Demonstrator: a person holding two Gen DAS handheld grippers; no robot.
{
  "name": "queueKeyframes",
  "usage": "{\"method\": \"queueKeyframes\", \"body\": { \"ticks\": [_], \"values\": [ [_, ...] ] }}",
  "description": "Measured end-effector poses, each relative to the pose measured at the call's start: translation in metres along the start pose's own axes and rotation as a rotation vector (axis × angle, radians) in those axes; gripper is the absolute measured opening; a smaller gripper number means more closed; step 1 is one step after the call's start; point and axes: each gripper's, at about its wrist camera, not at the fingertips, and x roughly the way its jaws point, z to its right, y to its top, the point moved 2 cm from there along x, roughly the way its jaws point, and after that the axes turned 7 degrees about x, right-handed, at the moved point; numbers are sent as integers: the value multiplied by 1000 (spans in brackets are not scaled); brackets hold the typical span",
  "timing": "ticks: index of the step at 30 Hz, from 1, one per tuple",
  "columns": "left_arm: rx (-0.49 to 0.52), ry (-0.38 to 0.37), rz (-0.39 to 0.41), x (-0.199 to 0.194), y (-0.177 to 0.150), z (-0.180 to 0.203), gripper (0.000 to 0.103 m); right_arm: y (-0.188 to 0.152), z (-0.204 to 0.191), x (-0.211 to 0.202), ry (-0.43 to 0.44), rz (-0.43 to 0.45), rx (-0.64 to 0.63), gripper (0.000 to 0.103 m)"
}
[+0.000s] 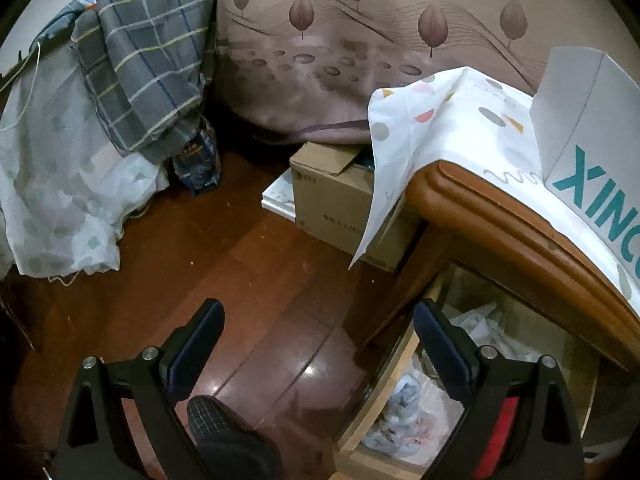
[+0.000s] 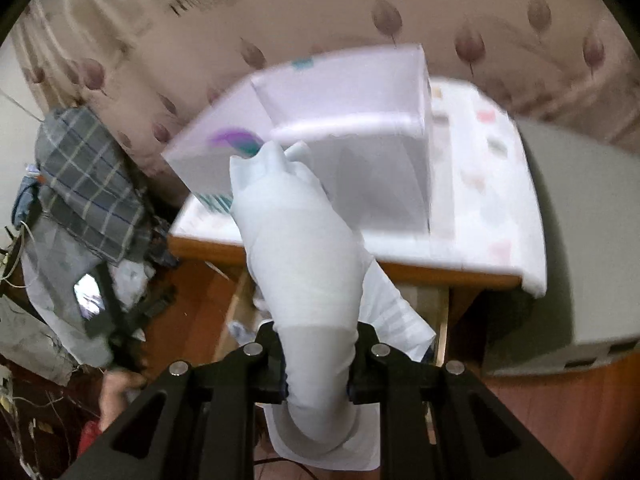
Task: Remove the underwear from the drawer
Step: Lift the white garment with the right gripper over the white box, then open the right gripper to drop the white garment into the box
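Observation:
In the right wrist view my right gripper (image 2: pixel 316 364) is shut on a pale blue-white underwear (image 2: pixel 296 248), bunched into a roll that sticks up and forward from between the pads, above the open wooden drawer (image 2: pixel 442 320). The picture is motion-blurred. In the left wrist view my left gripper (image 1: pixel 318 344) stands open with nothing between its fingers, held over the floor beside the drawer (image 1: pixel 394 364). The drawer holds more crumpled light clothes (image 1: pixel 404 400) and something red (image 1: pixel 502 428).
The wooden cabinet top (image 1: pixel 492 204) carries a patterned white cloth (image 1: pixel 440 120) and a white box (image 1: pixel 588 128). A cardboard box (image 1: pixel 340 200) stands on the dark wood floor (image 1: pixel 224 264). Checked fabric (image 1: pixel 140 64) and sheer cloth (image 1: pixel 52 184) pile at the left. A slipper (image 1: pixel 216 420) shows below.

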Motion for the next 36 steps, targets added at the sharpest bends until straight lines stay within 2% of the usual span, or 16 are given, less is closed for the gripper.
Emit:
{"method": "queueKeyframes", "body": {
  "ticks": [6, 10, 13, 17, 21, 26, 28, 30, 33, 35, 36],
  "values": [
    [6, 42, 18, -1, 4, -8, 94, 71, -38, -40, -19, 136, -79, 19],
    [-27, 64, 2, 2, 6, -20, 94, 122, -49, -31, -103, 200, -106, 19],
    [-47, 73, -12, 7, 8, -27, 94, 154, -47, -1, -167, 187, -92, 19],
    [-61, 66, -37, 12, 9, -32, 94, 177, -38, 52, -262, 109, -94, 19],
    [-84, 63, -40, 12, 9, -37, 94, 177, -29, 99, -322, 25, -89, 19],
    [-107, 41, -49, 13, 9, -41, 94, 179, -12, 130, -392, -6, -80, 21],
    [-105, 39, -53, 13, 9, -40, 94, 180, -5, 141, -398, -47, -65, 29],
    [-101, 30, -56, 13, 8, -38, 94, 180, 2, 147, -407, -58, -48, 32],
    [-84, 23, -54, 12, 8, -34, 94, 178, 8, 153, -409, -68, -40, 43],
    [-70, 21, -48, 11, 9, -31, 94, 177, 3, 153, -412, -58, -64, 54],
    [-66, 20, -47, 10, 9, -30, 94, 176, 2, 152, -418, -48, -69, 63]
  ]
}}
